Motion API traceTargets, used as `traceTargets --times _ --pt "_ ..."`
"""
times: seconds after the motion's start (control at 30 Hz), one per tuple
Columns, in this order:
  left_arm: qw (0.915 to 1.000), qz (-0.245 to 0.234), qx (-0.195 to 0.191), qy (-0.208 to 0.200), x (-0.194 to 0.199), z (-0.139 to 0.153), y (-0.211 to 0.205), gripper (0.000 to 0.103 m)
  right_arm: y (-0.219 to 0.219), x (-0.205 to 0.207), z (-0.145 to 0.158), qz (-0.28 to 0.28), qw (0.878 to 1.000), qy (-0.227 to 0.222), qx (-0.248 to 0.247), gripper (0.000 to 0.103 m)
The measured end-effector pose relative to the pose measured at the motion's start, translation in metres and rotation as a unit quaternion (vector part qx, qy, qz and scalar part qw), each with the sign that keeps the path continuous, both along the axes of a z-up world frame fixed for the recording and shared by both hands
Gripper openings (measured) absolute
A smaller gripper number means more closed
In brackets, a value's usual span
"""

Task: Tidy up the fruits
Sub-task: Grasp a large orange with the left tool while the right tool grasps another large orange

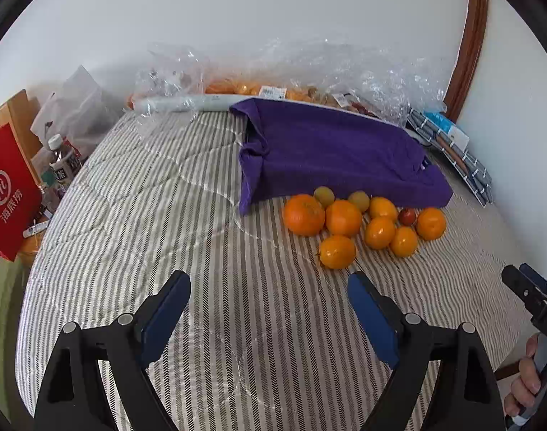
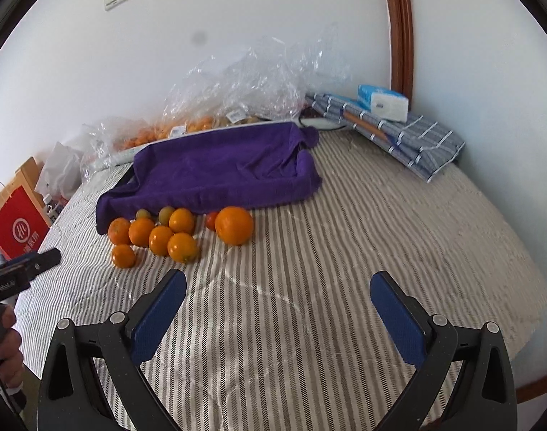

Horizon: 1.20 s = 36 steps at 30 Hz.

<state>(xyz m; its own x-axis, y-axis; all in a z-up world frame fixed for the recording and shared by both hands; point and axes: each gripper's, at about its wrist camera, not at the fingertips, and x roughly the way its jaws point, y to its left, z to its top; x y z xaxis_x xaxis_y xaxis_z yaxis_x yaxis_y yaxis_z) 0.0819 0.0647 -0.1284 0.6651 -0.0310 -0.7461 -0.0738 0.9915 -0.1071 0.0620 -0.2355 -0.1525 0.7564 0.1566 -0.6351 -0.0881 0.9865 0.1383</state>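
Observation:
Several oranges (image 1: 339, 217) lie in a cluster on the striped bedcover, with two small yellow-green fruits (image 1: 324, 195) and a small red one (image 1: 407, 216) among them. They sit against the front edge of a tray draped in a purple towel (image 1: 341, 154). The cluster (image 2: 160, 239), its biggest orange (image 2: 234, 225) and the towel (image 2: 219, 168) also show in the right wrist view. My left gripper (image 1: 269, 287) is open and empty, short of the fruits. My right gripper (image 2: 278, 287) is open and empty, to the right of them.
Clear plastic bags of more fruit (image 1: 244, 86) lie along the wall behind the tray. A folded striped cloth (image 2: 399, 133) with a tissue pack (image 2: 383, 102) sits at the far right. A red paper bag (image 1: 9, 194) and bottles (image 1: 63, 160) stand left of the bed.

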Motion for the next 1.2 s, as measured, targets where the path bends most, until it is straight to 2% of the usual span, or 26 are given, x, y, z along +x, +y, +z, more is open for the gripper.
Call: traceTargets --times 0.07,0.17,0.27,0.37,0.47,0.53,0.57,0.67,0.8,1.0,1.2 --pt "0.9999 -0.014 0.001 0.008 0.004 -0.012 -0.003 0.088 -0.003 0.007 -0.010 0.012 1.000 0.009 0.018 0.102" --pt "0.9994 -0.029 -0.014 0.014 0.015 -0.024 -0.011 0.083 -0.005 0.020 -0.020 -0.005 1.000 0.023 0.015 0.101" --pt "0.9986 -0.039 -0.023 0.027 0.029 -0.031 -0.022 0.081 -0.009 0.032 -0.030 -0.015 0.999 0.035 0.025 0.091" --pt "0.9982 -0.050 -0.021 0.024 0.042 -0.035 -0.033 0.078 -0.012 0.040 -0.037 -0.009 0.998 0.048 0.043 0.084" --pt "0.9979 -0.055 -0.027 0.022 0.051 -0.039 -0.038 0.076 -0.011 0.046 -0.040 -0.012 0.999 0.044 0.030 0.071" --pt "0.9974 -0.051 -0.043 0.026 0.058 -0.043 -0.037 0.064 -0.009 0.051 -0.041 -0.016 0.999 0.041 0.022 0.066" --pt "0.9979 -0.045 -0.043 0.019 0.060 -0.042 -0.037 0.062 -0.009 0.054 -0.043 -0.016 0.999 0.043 0.022 0.066" --pt "0.9953 -0.066 -0.070 0.013 0.065 -0.042 -0.036 0.038 -0.007 0.063 -0.046 -0.002 0.998 0.057 0.039 0.062" --pt "0.9944 -0.084 -0.065 0.001 0.061 -0.043 -0.035 0.036 0.004 0.076 -0.045 0.017 0.998 0.054 0.028 0.055" --pt "0.9954 -0.078 -0.055 -0.003 0.054 -0.041 -0.022 0.036 0.029 0.089 -0.042 0.054 0.997 0.042 0.026 0.055" --pt "0.9962 -0.059 -0.063 -0.005 0.050 -0.042 0.003 0.036 0.042 0.109 -0.050 0.061 0.996 0.065 0.028 0.055"
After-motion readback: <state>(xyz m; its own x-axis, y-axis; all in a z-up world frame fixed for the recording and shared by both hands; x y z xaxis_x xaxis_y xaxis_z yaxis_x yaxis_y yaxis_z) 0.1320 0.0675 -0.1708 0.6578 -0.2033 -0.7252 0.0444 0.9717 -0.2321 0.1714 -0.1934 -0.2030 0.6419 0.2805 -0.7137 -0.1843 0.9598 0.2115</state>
